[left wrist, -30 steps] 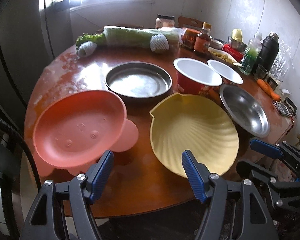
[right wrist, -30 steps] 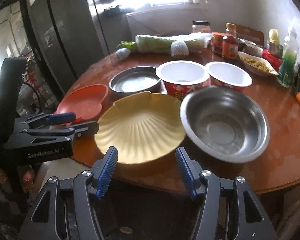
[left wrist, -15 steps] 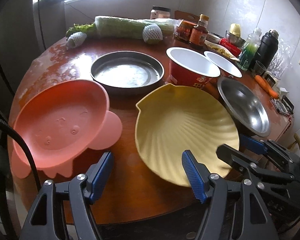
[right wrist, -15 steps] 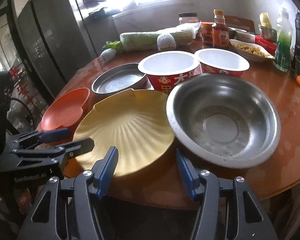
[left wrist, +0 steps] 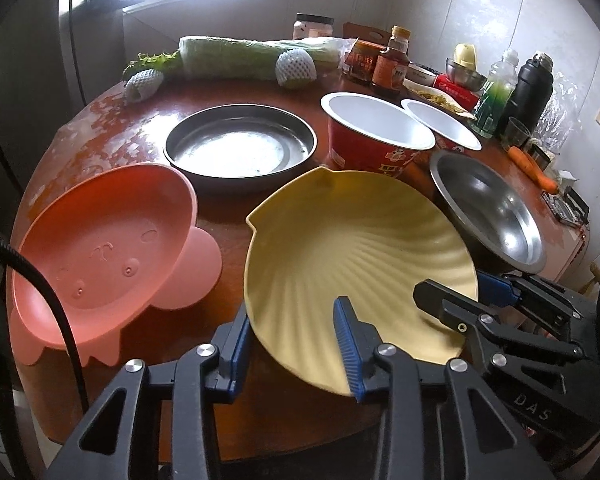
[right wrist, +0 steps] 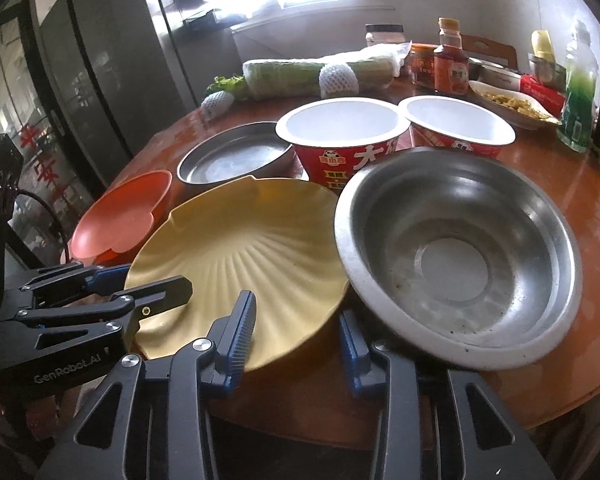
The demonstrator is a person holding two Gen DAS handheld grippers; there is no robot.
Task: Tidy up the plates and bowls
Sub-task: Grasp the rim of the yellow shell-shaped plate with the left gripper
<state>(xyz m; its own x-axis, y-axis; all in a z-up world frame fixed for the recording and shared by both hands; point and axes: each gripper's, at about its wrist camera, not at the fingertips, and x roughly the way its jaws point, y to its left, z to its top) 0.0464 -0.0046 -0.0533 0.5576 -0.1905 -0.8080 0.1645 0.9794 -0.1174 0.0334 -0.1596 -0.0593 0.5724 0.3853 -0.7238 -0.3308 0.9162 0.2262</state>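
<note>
Both sets of tongs straddle the near rim of the yellow shell plate [left wrist: 356, 248] at lower centre. The left gripper [left wrist: 294, 346] and right gripper [right wrist: 298, 330] stand spread, not yet pinching it.

Shell plate [right wrist: 244, 248] centre, steel bowl [right wrist: 456, 256] right, pig plate [right wrist: 120, 216] left, pan [right wrist: 236, 158] behind

Your near table edge is crowded: the ribbed yellow shell-shaped plate [left wrist: 356, 256] sits touching the steel bowl [right wrist: 456, 256], with the pink plastic dish [left wrist: 100, 248] just beside. Bare brown tabletop [left wrist: 228, 216] lies between pink and yellow; two red paper cups [right wrist: 340, 140] block behind.
</note>
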